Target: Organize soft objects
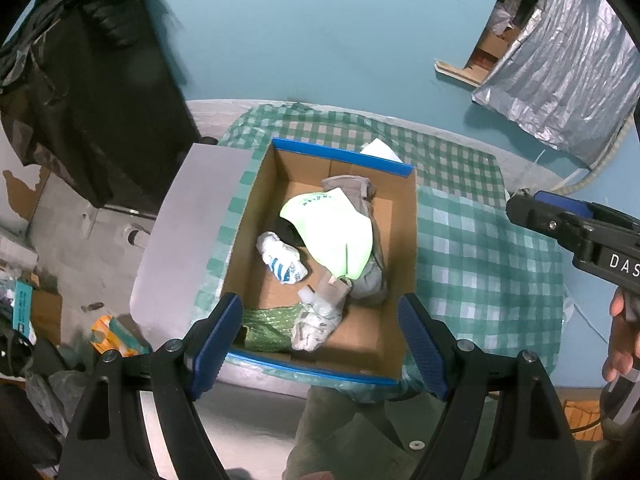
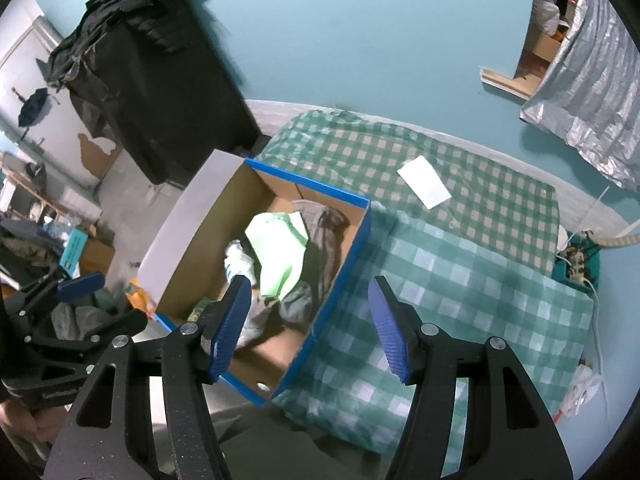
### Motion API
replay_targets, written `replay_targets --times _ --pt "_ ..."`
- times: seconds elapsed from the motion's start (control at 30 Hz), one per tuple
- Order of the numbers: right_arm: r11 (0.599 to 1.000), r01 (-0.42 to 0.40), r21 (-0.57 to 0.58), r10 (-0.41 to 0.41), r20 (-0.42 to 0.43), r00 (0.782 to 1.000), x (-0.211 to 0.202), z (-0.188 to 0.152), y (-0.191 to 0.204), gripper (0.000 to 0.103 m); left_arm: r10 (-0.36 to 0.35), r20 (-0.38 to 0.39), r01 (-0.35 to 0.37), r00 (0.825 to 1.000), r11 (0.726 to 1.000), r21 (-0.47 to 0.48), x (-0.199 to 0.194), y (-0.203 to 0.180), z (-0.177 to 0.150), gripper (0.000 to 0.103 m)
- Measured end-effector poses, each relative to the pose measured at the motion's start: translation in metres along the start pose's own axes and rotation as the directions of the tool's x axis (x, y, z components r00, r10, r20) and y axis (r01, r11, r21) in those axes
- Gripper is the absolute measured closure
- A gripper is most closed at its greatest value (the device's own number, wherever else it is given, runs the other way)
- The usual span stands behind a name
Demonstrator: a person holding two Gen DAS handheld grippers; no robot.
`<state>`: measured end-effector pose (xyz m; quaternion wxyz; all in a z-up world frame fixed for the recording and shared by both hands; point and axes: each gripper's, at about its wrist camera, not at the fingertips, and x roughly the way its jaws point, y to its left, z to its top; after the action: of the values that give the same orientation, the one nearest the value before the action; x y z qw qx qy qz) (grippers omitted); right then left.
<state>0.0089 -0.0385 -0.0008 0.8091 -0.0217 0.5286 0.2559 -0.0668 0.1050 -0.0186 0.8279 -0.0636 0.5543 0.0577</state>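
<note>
Black-framed with ribbed blue pads, the left gripper (image 1: 320, 344) hangs above the near end of an open cardboard box with blue outer walls (image 1: 396, 240), its jaws spread wide and holding nothing. The right gripper (image 2: 310, 328) is likewise wide and empty, one pad over the box's near right corner, the other over the cloth beside it.

Inside the box, at the near end, a green sparkly bundle (image 1: 272, 326) lies against the near wall, touching a crumpled pale plastic wrapper (image 1: 320, 316). Just past them sits a balled white sock with blue stripes (image 1: 282, 260). A bright neon-yellow folded cloth (image 1: 334, 232) lies across the middle, resting on a grey garment (image 1: 368, 280) that runs along the right wall toward the far end. Something dark shows under the yellow cloth; what it is cannot be told.

The box stands on a green-and-white checked cloth (image 2: 460, 280) spread over the worktop (image 2: 280, 108), with its grey lid flap (image 1: 192, 232) open to the left. Farther back on the cloth lies a white paper card (image 2: 424, 181), apart from the box. Beyond the worktop edge is the teal floor (image 1: 320, 32), a black draped bundle (image 1: 100, 100) at the left and a crinkled silver sheet (image 1: 560, 72) at the far right.
</note>
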Motion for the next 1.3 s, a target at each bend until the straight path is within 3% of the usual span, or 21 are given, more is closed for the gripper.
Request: replay_targets --times 1.3 --pt "1.0 0.001 -0.015 -0.001 -0.016 1.0 -0.006 -0.002 -0.012 0.042 0.007 -0.007 -0.007 1.0 1.0 0.0 0.001 -0.017 0.001 0.022"
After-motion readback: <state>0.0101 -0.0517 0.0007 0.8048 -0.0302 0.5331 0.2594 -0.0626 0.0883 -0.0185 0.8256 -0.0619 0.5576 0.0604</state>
